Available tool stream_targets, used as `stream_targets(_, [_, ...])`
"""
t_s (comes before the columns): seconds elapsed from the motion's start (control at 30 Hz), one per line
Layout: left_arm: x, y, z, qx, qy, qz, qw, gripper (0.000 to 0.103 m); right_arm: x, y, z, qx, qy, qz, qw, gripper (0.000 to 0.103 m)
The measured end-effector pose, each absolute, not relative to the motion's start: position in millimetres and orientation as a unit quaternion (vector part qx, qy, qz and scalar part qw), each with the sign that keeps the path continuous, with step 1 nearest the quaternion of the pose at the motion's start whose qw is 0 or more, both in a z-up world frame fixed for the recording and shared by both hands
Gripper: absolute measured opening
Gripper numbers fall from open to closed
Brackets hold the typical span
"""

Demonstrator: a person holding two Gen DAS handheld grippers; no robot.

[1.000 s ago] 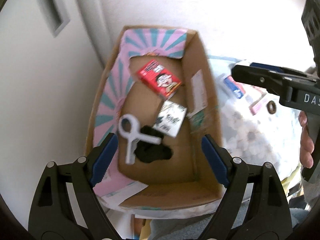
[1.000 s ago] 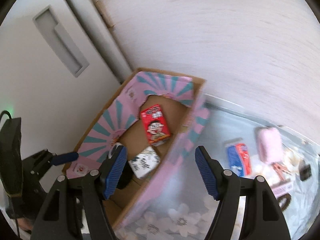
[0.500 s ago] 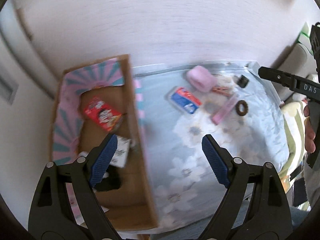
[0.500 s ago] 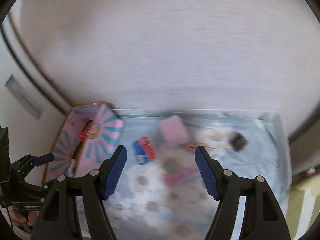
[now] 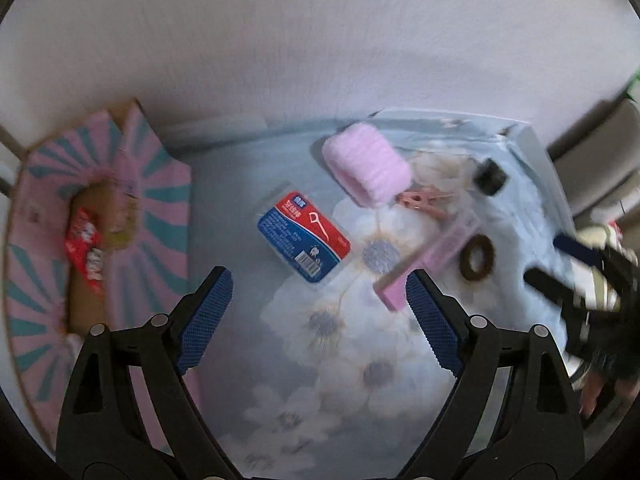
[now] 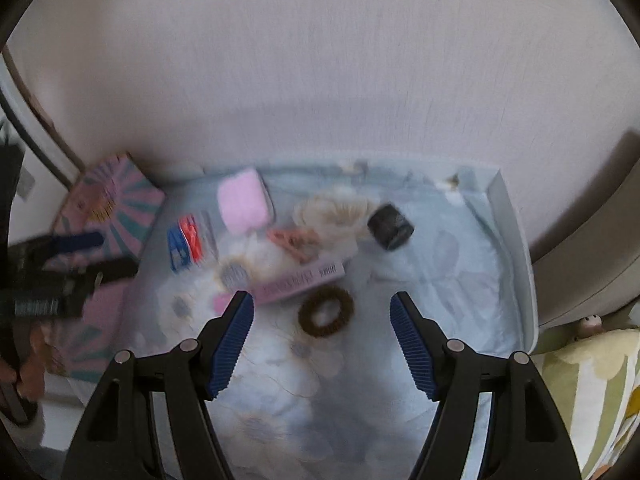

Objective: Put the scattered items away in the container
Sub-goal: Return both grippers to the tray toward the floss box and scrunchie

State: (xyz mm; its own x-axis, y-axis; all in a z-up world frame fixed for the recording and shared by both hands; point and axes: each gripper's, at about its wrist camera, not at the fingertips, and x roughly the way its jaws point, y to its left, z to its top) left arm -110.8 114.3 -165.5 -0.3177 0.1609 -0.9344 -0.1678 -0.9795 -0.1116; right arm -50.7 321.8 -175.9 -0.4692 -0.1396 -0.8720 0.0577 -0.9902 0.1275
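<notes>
A cardboard box (image 5: 160, 208) with pink and teal stripes stands at the left, with a red packet (image 5: 86, 248) inside. On the flowered blue cloth (image 5: 340, 360) lie a blue and red floss pack (image 5: 304, 236), a pink fluffy roll (image 5: 366, 164), a pink clip (image 5: 420, 202), a flat pink stick (image 5: 432, 256), a brown hair tie (image 5: 476, 258) and a small black piece (image 5: 490, 176). My left gripper (image 5: 316, 292) hangs open just short of the floss pack. My right gripper (image 6: 322, 308) is open above the hair tie (image 6: 326, 312), holding nothing.
A pale wall runs behind the cloth. The white raised edge (image 6: 516, 240) bounds the surface at the right, with a beige seat (image 6: 600, 240) and a flowered cushion (image 6: 592, 380) beyond it. A hand (image 6: 28, 376) grips the left tool beside the box (image 6: 116, 204).
Both views have swung right, away from the box's inside and over the cloth with the loose items. Both grippers came lower toward the cloth, with their jaws still apart and empty.
</notes>
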Motion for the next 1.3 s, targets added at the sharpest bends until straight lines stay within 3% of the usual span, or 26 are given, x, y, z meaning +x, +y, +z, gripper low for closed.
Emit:
stream_targets(0.27, [-136.8, 119.0, -205.2, -0.584, -0.019, 0.81, 0.051, 0.088, -55.3, 322.5, -226.0, 0.535, -0.03, -0.84, 0.085, 0.067])
stream_targets(1.07, [-131.3, 124.7, -240.6, -0.596, -0.009, 0.803, 0.012, 0.088, -50.7, 329.4, -249.2, 0.522, 0.009, -0.848, 0.095, 0.067])
stream_targets(1.3, [-125.6, 124.7, -240.4, -0.592, -0.011, 0.806, 0.007, 0.088, -50.3, 328.8, -251.2, 0.524, 0.029, -0.846, 0.095, 0.054])
